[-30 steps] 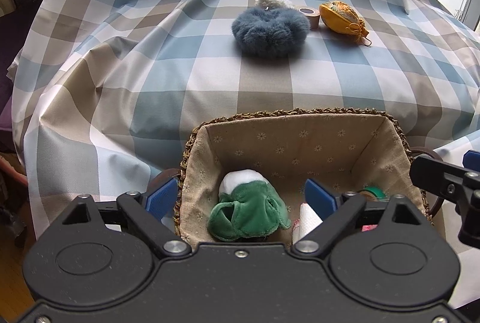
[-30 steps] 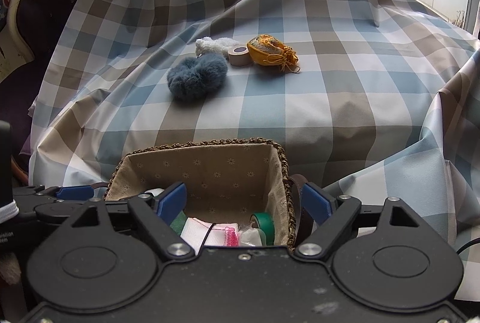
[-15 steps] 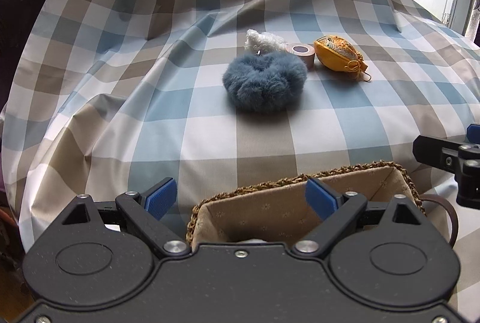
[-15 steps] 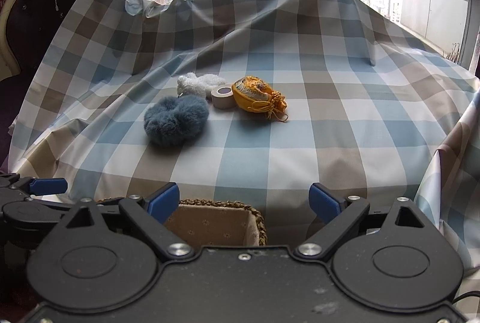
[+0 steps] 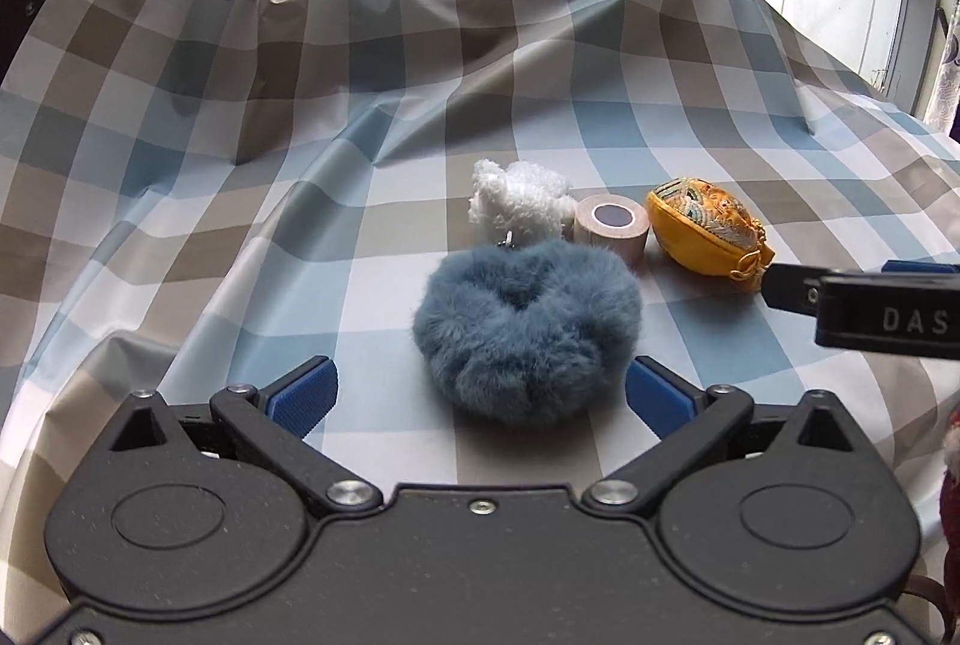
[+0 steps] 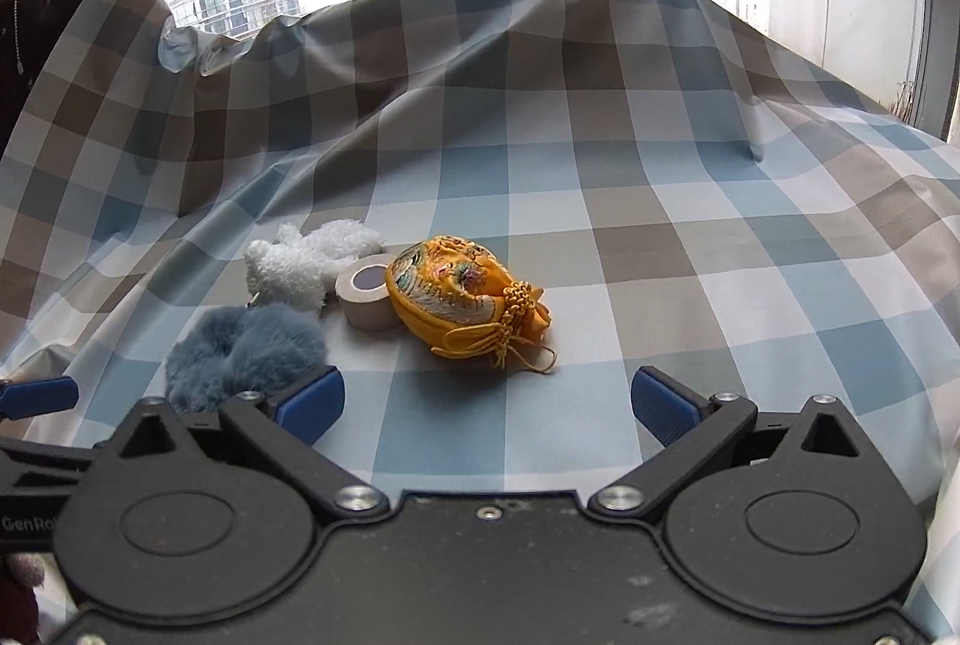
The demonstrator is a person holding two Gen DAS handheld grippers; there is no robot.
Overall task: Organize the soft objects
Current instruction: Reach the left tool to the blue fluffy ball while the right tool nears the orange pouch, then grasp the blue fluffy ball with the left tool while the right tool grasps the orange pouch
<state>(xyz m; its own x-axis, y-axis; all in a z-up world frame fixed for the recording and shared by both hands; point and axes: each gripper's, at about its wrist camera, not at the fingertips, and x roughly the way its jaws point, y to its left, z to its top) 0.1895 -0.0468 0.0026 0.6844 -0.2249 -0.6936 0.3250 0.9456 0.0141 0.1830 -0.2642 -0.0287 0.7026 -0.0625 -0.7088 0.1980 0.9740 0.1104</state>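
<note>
A fluffy blue scrunchie [image 5: 528, 327] lies on the checked cloth just ahead of my left gripper [image 5: 480, 396]. Its jaws are opening, wide apart, and the pads are not touching the fur. Behind it sit a white plush toy [image 5: 519, 207], a beige tape roll [image 5: 612, 222] and a yellow embroidered pouch [image 5: 705, 231]. In the right wrist view the pouch [image 6: 465, 297] lies a little ahead of my right gripper [image 6: 489, 405], whose jaws are also opening with nothing between them. The scrunchie [image 6: 246, 351], plush toy [image 6: 306, 261] and tape roll [image 6: 366, 291] lie to the pouch's left.
The checked cloth [image 6: 660, 201] drapes over the whole surface and rises in folds at the back below a window. A dark chair back [image 6: 36, 45] stands at the far left. One finger of my right gripper [image 5: 864, 309] crosses the right edge of the left wrist view.
Both grippers moved forward from above the lined wicker basket toward the objects on the cloth; the basket has dropped out of view. Both sets of jaws stand wider apart than before.
</note>
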